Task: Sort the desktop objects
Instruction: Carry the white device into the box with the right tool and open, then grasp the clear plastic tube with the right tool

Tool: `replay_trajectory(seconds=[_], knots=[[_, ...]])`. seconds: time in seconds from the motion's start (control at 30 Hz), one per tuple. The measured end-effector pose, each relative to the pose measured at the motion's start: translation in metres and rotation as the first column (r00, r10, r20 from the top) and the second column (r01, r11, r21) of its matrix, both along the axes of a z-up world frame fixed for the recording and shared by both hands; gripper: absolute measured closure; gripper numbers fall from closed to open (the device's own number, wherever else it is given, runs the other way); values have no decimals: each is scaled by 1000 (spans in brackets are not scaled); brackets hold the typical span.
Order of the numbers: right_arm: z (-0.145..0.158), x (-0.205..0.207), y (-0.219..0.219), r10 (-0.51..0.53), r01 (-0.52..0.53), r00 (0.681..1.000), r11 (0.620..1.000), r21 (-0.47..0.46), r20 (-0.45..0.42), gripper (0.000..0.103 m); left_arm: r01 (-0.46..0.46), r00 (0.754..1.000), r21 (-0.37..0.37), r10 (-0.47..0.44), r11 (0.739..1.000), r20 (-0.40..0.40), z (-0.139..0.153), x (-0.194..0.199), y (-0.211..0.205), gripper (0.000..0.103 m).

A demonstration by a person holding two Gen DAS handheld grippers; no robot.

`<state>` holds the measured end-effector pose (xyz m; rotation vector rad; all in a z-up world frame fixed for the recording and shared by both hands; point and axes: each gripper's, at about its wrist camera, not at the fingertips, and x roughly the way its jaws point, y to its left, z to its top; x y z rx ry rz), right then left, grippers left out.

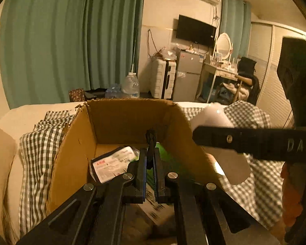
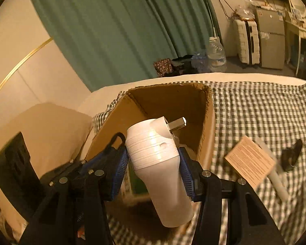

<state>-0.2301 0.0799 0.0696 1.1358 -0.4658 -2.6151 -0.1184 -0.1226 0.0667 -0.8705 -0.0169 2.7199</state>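
Nearest the right wrist lens, the right tool (image 2: 153,159) is clenched on a white plastic device (image 2: 159,163), its blue-padded fingers (image 2: 121,163) pressing the ribbed body from both sides. A metal plug (image 2: 177,123) sticks out of the device's far end toward 12 o'clock, hanging over the open cardboard box (image 2: 208,122). That box sits on a green-and-white checked cloth (image 2: 255,110) spread over the bed. At 3 o'clock from the box, a tan card with printed text (image 2: 250,161) lies on the cloth across a white tube (image 2: 279,185), and a small dark object (image 2: 291,155), too blurred to name, lies just beyond the card.

From the left wrist view, the left tool (image 1: 151,159) reaches into the same cardboard box (image 1: 75,155), its fingers nearly together and pinching a thin black twisted item (image 1: 151,140) that stands up between them. Inside the box, at 10 o'clock from the fingertips, a white-labelled packet (image 1: 112,163) lies on the floor of the box, and something green (image 1: 169,159) shows at 2 o'clock. The right tool (image 1: 255,143) crosses the frame at 3 o'clock, with the white device (image 1: 214,116) partly visible behind its black bar.
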Motion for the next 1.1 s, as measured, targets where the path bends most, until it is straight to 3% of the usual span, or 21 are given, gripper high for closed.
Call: replay_trajectory(seconds=[0.07,0.1,0.13,0.17,0.2,0.23,0.37,0.57,0.67,0.77,0.93,1.1], knots=[[-4,-13,0,-25,25,1000,1000,-8,1,51,5,1000,10,-5,1000,20,-9,-14,-4,96],[-5,-21,1,-44,44,999,999,-13,3,36,4,1000,15,-4,1000,28,-12,-18,-6,91],[-5,-24,2,-59,59,998,998,-15,-1,25,-2,999,15,2,1000,33,-15,-21,-6,72],[-4,-25,4,-73,73,997,997,-19,-11,24,-20,999,11,19,1000,33,-17,-22,-8,54],[-2,-26,5,-71,71,997,997,-23,-27,24,-53,998,3,53,999,26,-18,-20,-10,17],[1,-25,5,-70,70,997,997,-23,-38,24,-87,996,-1,87,996,14,-17,-18,-12,2],[9,-7,15,-101,103,992,995,18,-77,24,-110,994,35,110,993,-4,-12,-4,-17,1],[15,51,39,-142,161,980,978,133,-141,24,-111,994,-37,109,993,-30,-6,27,4,1],[15,82,62,-167,193,973,967,165,-161,24,-90,996,-35,89,995,-26,1,39,21,0],[13,105,89,-169,193,973,969,155,-155,24,-66,998,5,66,998,-23,11,51,43,0],[3,126,143,-259,277,958,947,160,-126,24,-8,1000,59,8,998,1,16,65,93,0],[-34,123,182,-279,279,960,958,73,-13,29,52,998,27,-52,998,27,-4,65,153,0]])
